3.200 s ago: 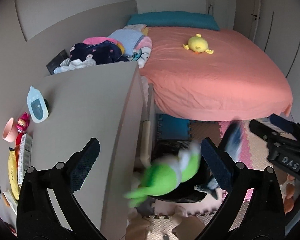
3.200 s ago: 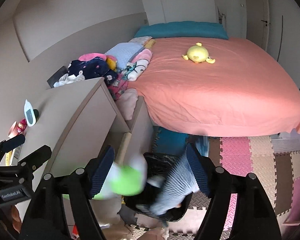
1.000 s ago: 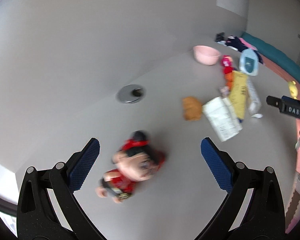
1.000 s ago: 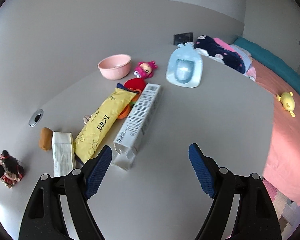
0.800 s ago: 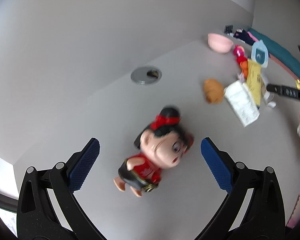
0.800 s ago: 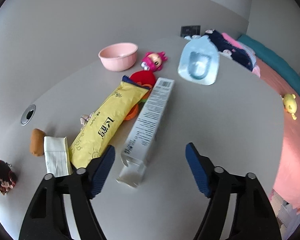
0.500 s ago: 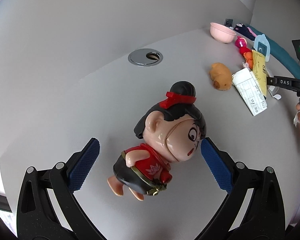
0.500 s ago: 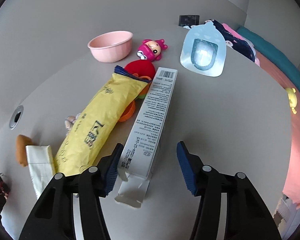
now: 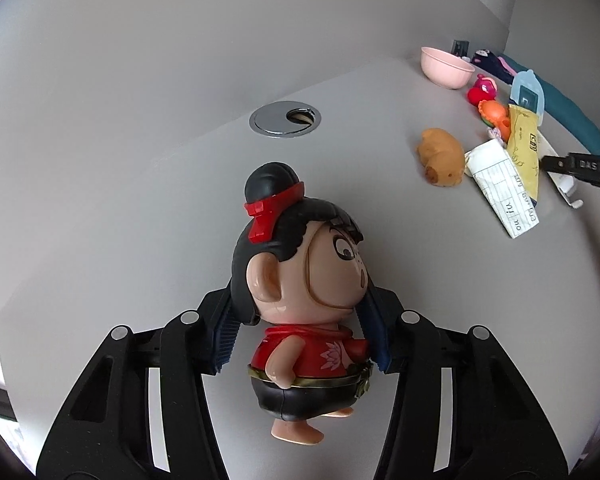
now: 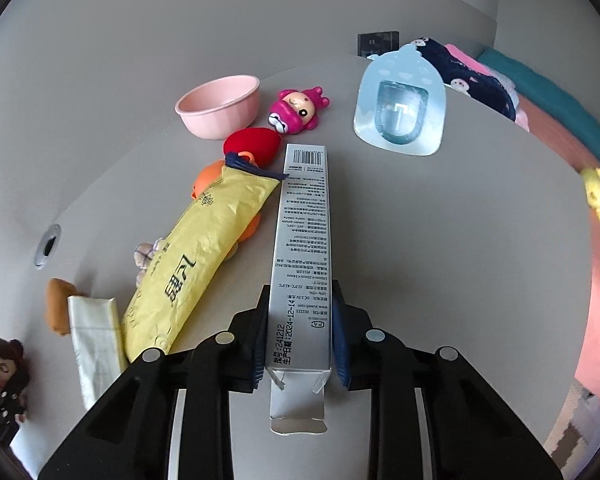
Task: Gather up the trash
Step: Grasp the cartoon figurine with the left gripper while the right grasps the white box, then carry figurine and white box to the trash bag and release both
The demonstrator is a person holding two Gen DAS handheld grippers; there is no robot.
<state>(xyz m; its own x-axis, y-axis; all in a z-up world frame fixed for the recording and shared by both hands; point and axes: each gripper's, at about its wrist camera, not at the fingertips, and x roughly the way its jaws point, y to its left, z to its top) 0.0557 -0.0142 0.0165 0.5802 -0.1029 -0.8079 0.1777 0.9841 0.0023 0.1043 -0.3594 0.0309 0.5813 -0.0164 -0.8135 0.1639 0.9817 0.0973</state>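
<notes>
On a pale grey desk [image 10: 460, 240], the right gripper [image 10: 300, 336] had its jaws pinched on the near end of a long white carton [image 10: 303, 256] printed with a barcode and small text, one blue pad pressed to each long side and the carton's open end flap hanging toward the camera. Taking that carton as the landmark, a crumpled yellow wrapper [image 10: 198, 256] lay just to its left at a slant, its far end over an orange toy [image 10: 208, 178] and beside a red one [image 10: 253, 144]. Beyond the carton's far end sat a pink bowl [image 10: 220, 106] and a magenta toy figure [image 10: 298, 110], with a pale blue blister pack [image 10: 401, 110] off to the far right. Left of the wrapper lay a folded paper packet [image 10: 94, 344] touching a small brown plush [image 10: 58, 306]. Well to the carton's left, the left gripper [image 9: 302, 328] was closed around a cartoon figurine [image 9: 300, 280] in a red top and black hair, its pads gripping the head and shoulders from either side. A round metal cable grommet [image 9: 285, 119] was set into the desk beyond the figurine.
</notes>
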